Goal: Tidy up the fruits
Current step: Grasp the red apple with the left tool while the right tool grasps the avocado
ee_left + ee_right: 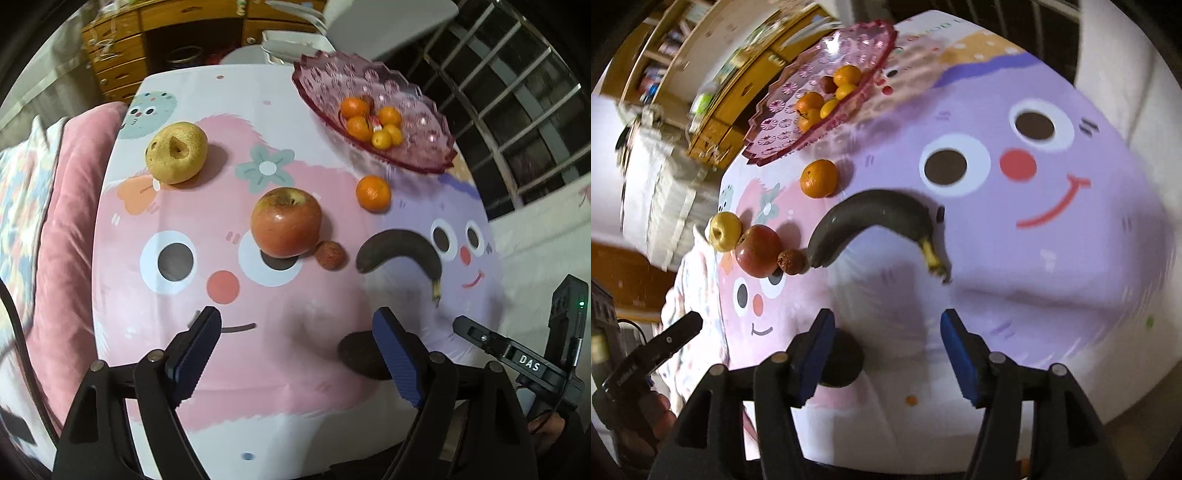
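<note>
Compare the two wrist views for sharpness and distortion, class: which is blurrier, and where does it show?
Left wrist view: mostly sharp, the apple and pear crisp, though the fisheye bends the table edges. Right wrist view: blurrier, with smeared shelves at upper left and a soft-edged banana; the glass bowl streaks slightly.

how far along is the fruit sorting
Done: several small oranges sit in the pink glass bowl. In hand: nothing; left gripper and right gripper are open. Left: yellow pear, red apple, loose orange, blackened banana, small reddish fruit, dark round fruit.
</note>
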`<state>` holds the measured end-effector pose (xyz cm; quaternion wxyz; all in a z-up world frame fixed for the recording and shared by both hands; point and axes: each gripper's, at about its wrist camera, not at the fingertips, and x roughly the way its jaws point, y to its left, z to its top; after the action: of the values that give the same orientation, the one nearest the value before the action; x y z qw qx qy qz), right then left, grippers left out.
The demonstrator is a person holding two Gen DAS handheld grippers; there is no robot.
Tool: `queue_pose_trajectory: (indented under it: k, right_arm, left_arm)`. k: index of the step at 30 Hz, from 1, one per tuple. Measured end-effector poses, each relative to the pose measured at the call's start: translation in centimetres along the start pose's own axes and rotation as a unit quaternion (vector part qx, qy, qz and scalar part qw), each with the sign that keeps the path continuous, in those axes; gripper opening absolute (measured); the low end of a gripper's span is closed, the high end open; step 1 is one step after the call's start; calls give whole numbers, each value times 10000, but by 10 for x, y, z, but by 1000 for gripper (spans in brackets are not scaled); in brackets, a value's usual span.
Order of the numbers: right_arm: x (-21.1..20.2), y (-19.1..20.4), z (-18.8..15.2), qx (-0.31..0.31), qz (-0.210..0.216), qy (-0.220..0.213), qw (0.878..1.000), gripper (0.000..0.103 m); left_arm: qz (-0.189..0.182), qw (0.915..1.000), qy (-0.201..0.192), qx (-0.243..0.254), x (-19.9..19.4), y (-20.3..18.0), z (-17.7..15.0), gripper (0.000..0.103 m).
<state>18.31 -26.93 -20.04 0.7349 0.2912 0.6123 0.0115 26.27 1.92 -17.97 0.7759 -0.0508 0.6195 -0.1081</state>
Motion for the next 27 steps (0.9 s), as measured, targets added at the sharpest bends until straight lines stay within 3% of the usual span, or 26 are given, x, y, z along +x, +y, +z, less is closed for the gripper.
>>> queue_pose_trajectory:
  k: [5,10,27]
  right_arm:
    - [5,9,-21,334,-34,-10,9994,63]
    - [10,25,-35,332,-200,30,9992,72]
    - [54,76,-44,-485,-864,596,9933,81]
  left_arm:
    - [-41,9989,224,416,12,10,12,87]
    - [-196,9974,327,609,29,18,30,88]
    - [-624,9973,348,193,91,32,69,88]
